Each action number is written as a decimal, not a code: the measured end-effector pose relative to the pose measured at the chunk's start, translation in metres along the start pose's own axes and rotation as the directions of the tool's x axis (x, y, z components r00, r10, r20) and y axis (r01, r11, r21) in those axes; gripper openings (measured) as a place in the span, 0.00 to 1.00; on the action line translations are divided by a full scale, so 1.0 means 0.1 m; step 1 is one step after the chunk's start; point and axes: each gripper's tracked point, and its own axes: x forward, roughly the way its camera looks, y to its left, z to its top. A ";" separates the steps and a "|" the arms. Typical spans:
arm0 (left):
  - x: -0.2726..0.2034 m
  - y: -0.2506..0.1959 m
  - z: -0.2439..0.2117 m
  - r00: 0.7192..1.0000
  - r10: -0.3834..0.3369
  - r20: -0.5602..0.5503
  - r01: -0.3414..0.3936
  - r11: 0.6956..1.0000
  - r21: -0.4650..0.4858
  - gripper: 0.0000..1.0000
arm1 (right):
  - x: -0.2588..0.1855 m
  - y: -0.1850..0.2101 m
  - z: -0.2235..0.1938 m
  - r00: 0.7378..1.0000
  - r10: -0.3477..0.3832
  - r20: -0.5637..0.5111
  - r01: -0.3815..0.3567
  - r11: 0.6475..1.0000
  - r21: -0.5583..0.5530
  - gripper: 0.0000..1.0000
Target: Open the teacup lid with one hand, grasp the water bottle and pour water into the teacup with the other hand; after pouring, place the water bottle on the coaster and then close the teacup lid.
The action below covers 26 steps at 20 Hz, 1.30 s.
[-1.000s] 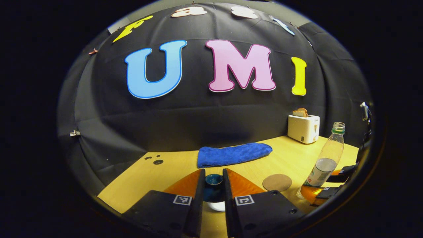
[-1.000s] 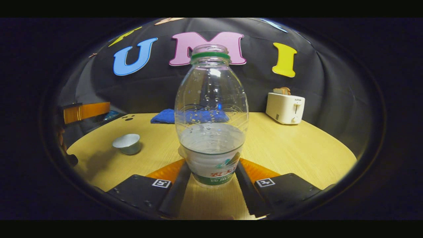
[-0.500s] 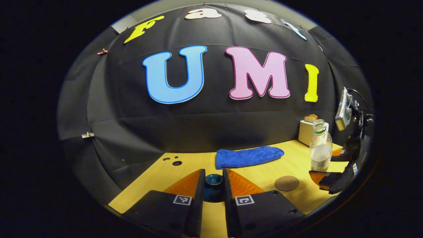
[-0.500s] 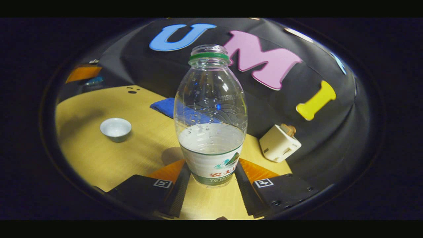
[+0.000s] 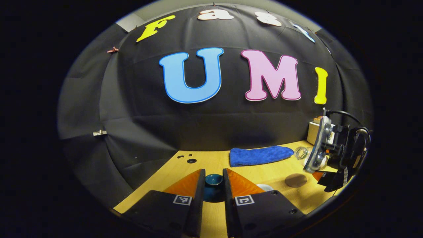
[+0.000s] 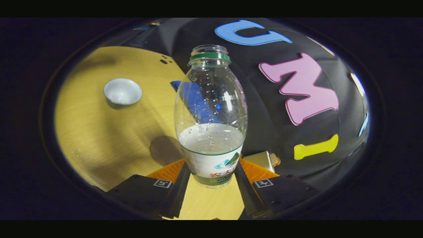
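Blue folded towel (image 5: 261, 155) and white toaster (image 5: 314, 131) along worktop's (image 6: 99, 142) far edge. White open teacup (image 6: 122, 91) looks empty. My right gripper (image 6: 211, 180) clamps the part-full clear plastic water bottle (image 6: 211, 115); my left gripper (image 5: 213, 188) pinches the dark blue teacup lid (image 5: 213, 180).

Uncapped water bottle (image 6: 211, 112) tilts toward open white teacup (image 6: 122, 92); lid (image 5: 213, 181) aloft.

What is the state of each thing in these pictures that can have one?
Teacup: uncovered, upright on the table.
Teacup lid: off the cup, held in the left gripper.
Water bottle: uncapped, partly full, gripped by the right gripper.
Coaster: bare.
Toaster: holds toast.
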 end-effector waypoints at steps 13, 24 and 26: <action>-0.05 0.11 -0.14 0.999 0.024 -0.023 -0.024 1.000 -0.005 0.33 | 0.26 0.14 0.06 0.999 -0.035 -0.040 0.022 0.959 -0.283 0.75; -0.06 0.12 -0.21 0.999 0.026 -0.036 -0.026 1.000 0.000 0.33 | 0.36 0.09 0.11 0.997 -0.077 -0.024 0.057 0.881 -0.469 0.74; -0.06 0.14 -0.22 0.999 0.032 -0.037 -0.032 0.999 -0.003 0.29 | 0.37 0.08 0.13 0.997 -0.079 -0.017 0.060 0.868 -0.493 0.75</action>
